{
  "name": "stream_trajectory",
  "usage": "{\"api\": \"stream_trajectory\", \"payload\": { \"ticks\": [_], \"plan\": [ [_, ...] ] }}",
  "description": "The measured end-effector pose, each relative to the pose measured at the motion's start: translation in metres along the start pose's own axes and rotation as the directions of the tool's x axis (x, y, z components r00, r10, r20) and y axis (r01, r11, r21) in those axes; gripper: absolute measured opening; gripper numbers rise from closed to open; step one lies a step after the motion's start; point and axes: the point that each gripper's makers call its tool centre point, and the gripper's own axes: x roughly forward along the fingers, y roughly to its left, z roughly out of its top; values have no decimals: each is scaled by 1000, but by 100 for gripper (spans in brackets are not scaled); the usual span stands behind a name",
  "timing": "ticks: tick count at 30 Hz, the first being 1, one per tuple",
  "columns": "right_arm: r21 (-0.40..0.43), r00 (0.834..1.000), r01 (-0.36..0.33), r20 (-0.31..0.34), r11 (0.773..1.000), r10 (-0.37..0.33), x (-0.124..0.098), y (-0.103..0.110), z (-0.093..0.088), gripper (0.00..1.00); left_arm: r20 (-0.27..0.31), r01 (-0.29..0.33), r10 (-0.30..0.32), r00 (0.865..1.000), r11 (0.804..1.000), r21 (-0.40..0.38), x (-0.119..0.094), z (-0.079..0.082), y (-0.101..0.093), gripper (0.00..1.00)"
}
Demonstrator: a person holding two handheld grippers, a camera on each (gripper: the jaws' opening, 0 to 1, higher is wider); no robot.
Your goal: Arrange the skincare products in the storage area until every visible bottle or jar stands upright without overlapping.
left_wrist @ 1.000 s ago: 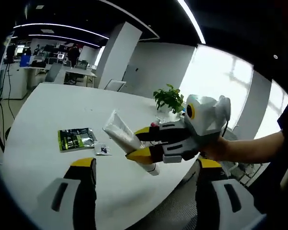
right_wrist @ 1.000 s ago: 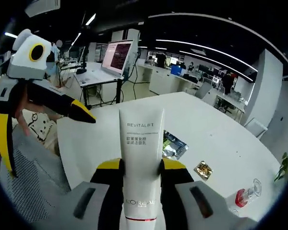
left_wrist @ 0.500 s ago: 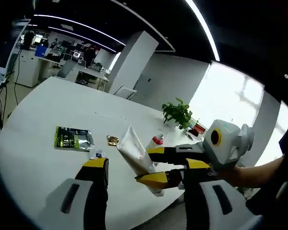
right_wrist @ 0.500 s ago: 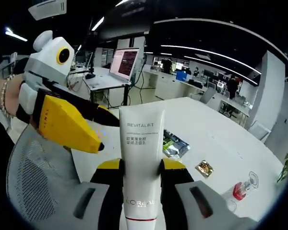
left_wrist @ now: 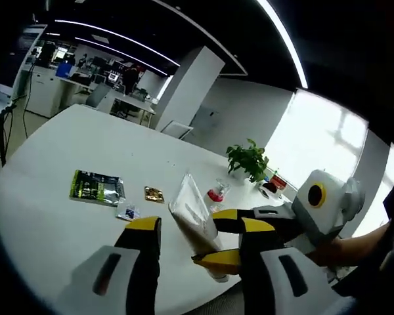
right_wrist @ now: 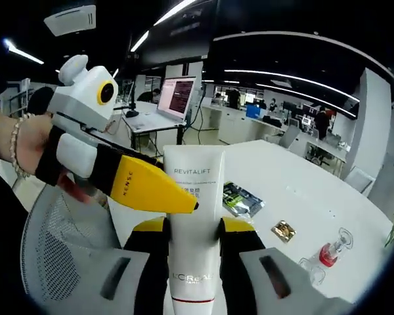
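Note:
A white L'Oreal Revitalift tube (right_wrist: 192, 197) stands between the jaws of my right gripper (right_wrist: 192, 226), which is shut on it. In the left gripper view the same tube (left_wrist: 192, 215) is held out above the table edge by the right gripper (left_wrist: 224, 235), coming in from the right. My left gripper (left_wrist: 202, 226) is open, and the tube's flat crimped end lies between its jaws. In the right gripper view, the left gripper (right_wrist: 182, 201) reaches in from the left, with one yellow jaw tip overlapping the tube. A small clear bottle with a red cap (left_wrist: 215, 193) (right_wrist: 329, 252) lies on its side on the table.
On the round white table (left_wrist: 52, 151) lie a green sachet (left_wrist: 96, 187) (right_wrist: 241, 199), a small gold sachet (left_wrist: 153, 194) (right_wrist: 284, 230) and a tiny packet (left_wrist: 127, 211). A potted plant (left_wrist: 248, 159) stands at the far edge. A mesh chair (right_wrist: 59, 262) is below the grippers.
The left gripper has closed in on the tube; its jaws now flank the tube's end. The right gripper still holds the tube the same way.

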Motion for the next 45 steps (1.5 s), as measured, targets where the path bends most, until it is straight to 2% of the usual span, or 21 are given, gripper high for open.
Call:
{"api": "stream_trajectory", "payload": {
  "ticks": [9, 18, 27, 30, 31, 32, 33, 34, 37, 42, 45],
  "plan": [
    [15, 1000, 0, 19, 1000, 0, -9, -3, 0, 28, 5, -2, 2, 1000, 1000, 30, 6, -5, -11, 21],
    [29, 1000, 2, 31, 1000, -3, -13, -6, 1, 29, 34, -20, 19, 999, 999, 35, 13, -1, -10, 12],
    [34, 999, -1, 36, 999, 0, -16, -8, 5, 29, 96, -13, 9, 995, 999, 48, 15, 9, -12, 11],
    [44, 999, -5, 43, 999, 3, -18, -9, 9, 29, 102, 40, -36, 994, 998, -41, 14, 13, -20, 7],
    [58, 999, -12, 41, 998, 10, -19, -8, 10, 29, 92, 35, -35, 995, 999, 5, 14, 14, -19, 7],
    [61, 999, -15, 41, 998, 12, -19, -8, 11, 30, 86, 43, -43, 995, 999, 5, 14, 15, -20, 6],
    [69, 999, -18, 51, 997, 14, -19, -9, 12, 30, 80, 54, -52, 995, 998, -21, 14, 15, -20, 6],
    [74, 998, -25, 57, 997, 21, -20, -9, 13, 30, 67, 71, -66, 996, 994, -80, 13, 16, -23, 6],
    [63, 996, -36, 82, 997, 31, -19, -10, 17, 31, 77, 96, -88, 993, 990, -103, 13, 21, -19, 5],
    [35, 983, -161, 100, 986, 157, -22, -1, 17, 32, 38, 130, -127, 991, 989, -76, 10, 22, -19, 5],
    [5, 970, -212, 120, 977, 210, -24, 3, 19, 33, 42, 210, -207, 977, 973, -94, 6, 29, -27, 4]
  ]
}}
